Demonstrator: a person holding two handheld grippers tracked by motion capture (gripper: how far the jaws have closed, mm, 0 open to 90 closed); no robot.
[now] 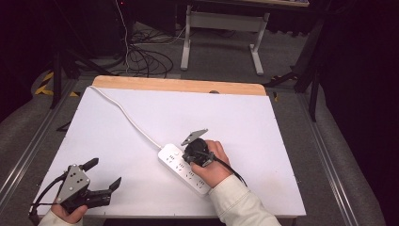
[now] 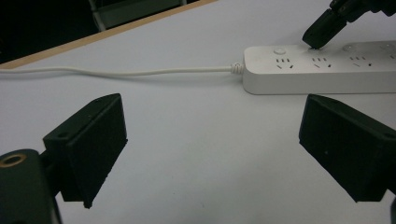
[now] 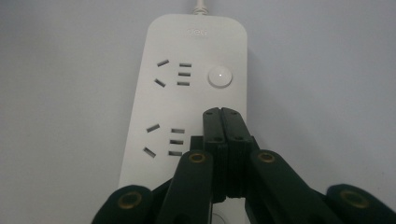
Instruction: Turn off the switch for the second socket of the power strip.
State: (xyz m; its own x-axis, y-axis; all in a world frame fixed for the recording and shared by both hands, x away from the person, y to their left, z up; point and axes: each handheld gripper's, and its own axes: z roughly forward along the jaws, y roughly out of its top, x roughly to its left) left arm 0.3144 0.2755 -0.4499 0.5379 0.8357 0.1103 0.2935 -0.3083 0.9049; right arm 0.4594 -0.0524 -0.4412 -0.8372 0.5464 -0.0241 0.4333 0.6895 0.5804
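Resting near the front left corner of the desk (image 1: 141, 117), the left gripper (image 1: 104, 175) has its jaws spread wide with nothing between them, well apart from the work. It is best kept there, out of the way.

Farther in, toward the middle of the desk and nearer its front edge, lies the white power strip (image 1: 184, 168), set at a slant. Its white cord (image 1: 127, 117) runs off toward the far left corner. The right gripper (image 3: 221, 112) hangs over the strip with its jaws pressed together and holding nothing, forming one blunt tip. That tip sits just short of the round switch button (image 3: 219, 76) at the cord end of the strip, beside the second set of sockets; whether it touches the casing I cannot tell.

The step in hand looks like pressing that button. To do it well, the closed tip should move a little toward the cord end until it is centred over the button, then come straight down. A slanted push could slide the tip off onto the casing or skid the light strip across the smooth desk.
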